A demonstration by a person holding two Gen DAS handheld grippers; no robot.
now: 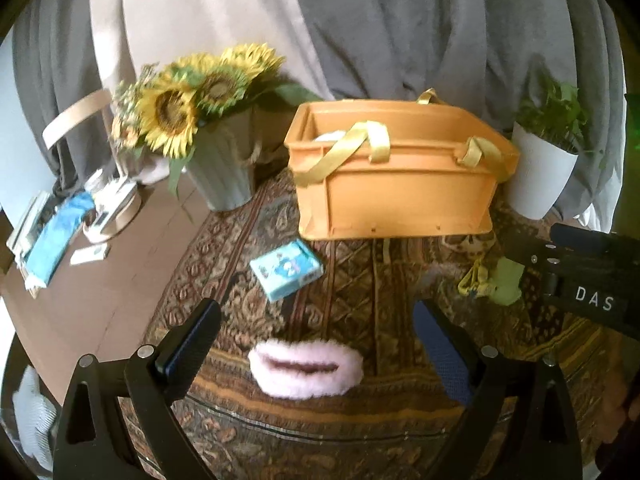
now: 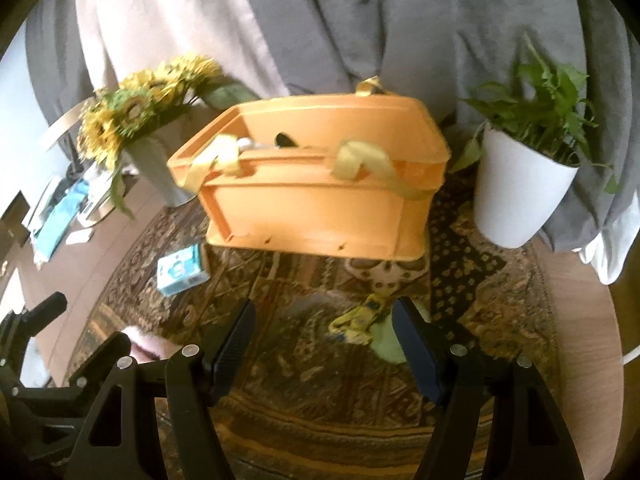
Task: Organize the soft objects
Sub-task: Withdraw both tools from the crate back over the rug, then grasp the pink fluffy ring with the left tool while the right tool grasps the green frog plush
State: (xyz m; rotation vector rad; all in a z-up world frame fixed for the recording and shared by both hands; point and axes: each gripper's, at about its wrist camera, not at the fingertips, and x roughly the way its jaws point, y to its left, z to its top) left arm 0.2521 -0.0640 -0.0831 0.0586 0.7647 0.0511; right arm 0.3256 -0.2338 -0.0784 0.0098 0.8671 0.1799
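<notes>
A fluffy pink soft object [image 1: 306, 374] lies on the patterned cloth between the fingers of my left gripper [image 1: 320, 316], which is open and empty just above it. A pale green soft item with a yellow strap [image 2: 374, 330] [image 1: 496, 282] lies by the right finger of my right gripper [image 2: 324, 316], also open and empty. An orange crate [image 1: 396, 172] [image 2: 316, 188] with yellow ribbon over its rim stands behind, with white and dark items inside.
A blue tissue pack [image 1: 286, 274] [image 2: 180, 274] lies left of the crate. A sunflower vase [image 1: 220, 160] stands back left, a white potted plant [image 2: 520, 188] back right. Clutter [image 1: 60, 236] sits on the wooden table at far left. Grey curtains hang behind.
</notes>
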